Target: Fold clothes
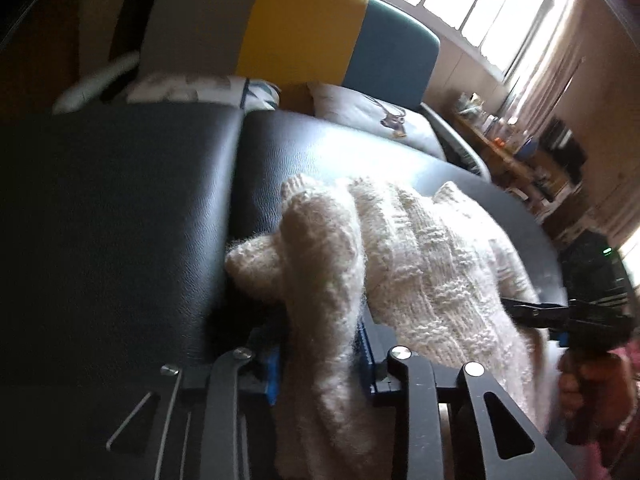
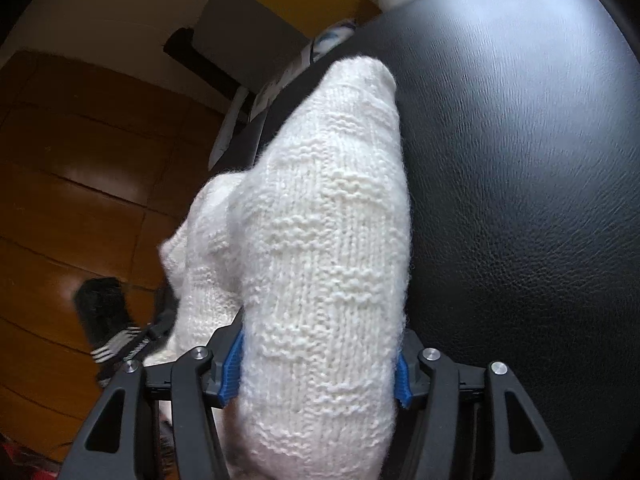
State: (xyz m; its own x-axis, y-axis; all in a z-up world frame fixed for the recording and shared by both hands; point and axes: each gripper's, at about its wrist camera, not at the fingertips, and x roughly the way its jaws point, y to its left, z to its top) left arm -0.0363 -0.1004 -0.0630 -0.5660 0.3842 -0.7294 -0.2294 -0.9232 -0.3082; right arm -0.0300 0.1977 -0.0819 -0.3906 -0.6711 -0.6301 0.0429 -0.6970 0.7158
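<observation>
I had the left gripper [image 1: 320,364] clamped on a bunched fold of the white knitted sweater [image 1: 420,264], its blue pads [image 1: 366,354] pressed into the wool. My right gripper [image 2: 316,372] was closed around another thick fold of it. The sweater lay on the black leather cushion [image 1: 120,216], by its near edge.

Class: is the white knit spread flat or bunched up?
Bunched: the knit humps in thick folds over the black cushion, pinched by both the left gripper and right gripper.
</observation>
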